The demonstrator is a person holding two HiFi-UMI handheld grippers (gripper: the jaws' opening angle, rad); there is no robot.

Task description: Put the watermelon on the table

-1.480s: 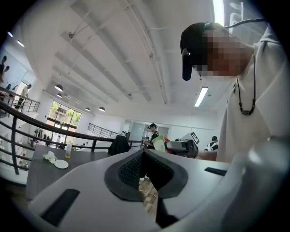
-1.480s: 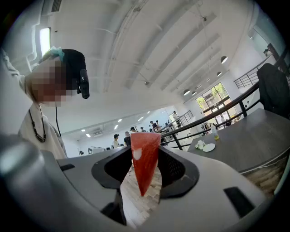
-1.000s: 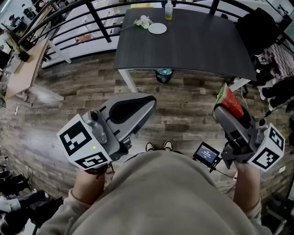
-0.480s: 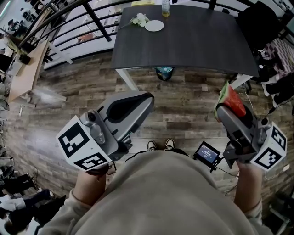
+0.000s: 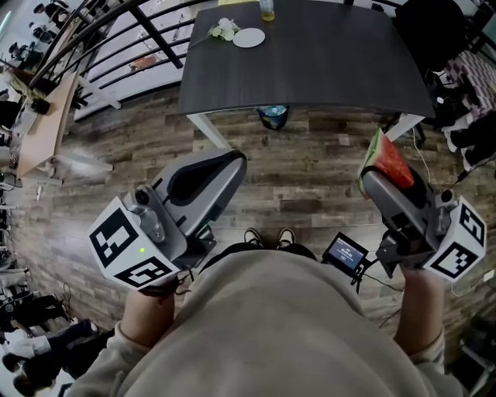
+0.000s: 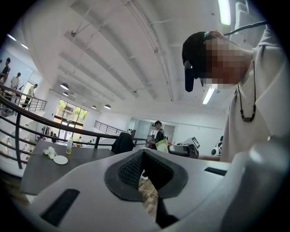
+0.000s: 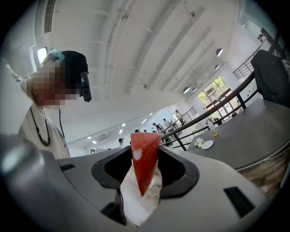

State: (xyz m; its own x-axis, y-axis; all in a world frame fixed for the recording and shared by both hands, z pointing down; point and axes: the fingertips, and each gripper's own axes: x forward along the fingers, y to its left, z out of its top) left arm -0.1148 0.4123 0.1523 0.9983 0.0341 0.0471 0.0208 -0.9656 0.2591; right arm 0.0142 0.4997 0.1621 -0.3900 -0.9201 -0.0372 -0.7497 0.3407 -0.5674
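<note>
The watermelon slice (image 5: 385, 157), red with a green rind, stands between the jaws of my right gripper (image 5: 384, 167), which is shut on it above the wooden floor. In the right gripper view the red wedge (image 7: 145, 156) points down between the dark pads (image 7: 174, 170). My left gripper (image 5: 225, 163) is held level at the left, its jaws meeting at the tips with nothing in them. The dark table (image 5: 325, 62) lies ahead, beyond both grippers. In the left gripper view the table (image 6: 41, 174) is low at the left.
At the table's far left corner are a white plate (image 5: 249, 37), white flowers (image 5: 225, 29) and a bottle (image 5: 266, 9). A bin (image 5: 273, 116) stands under the table. A black railing (image 5: 147, 31) runs at the left, and a dark chair (image 5: 434, 39) stands at the right.
Both grippers have drifted a little forward over the floor and the view has shifted with them. The watermelon slice stays in the right gripper. The left jaws are unchanged.
</note>
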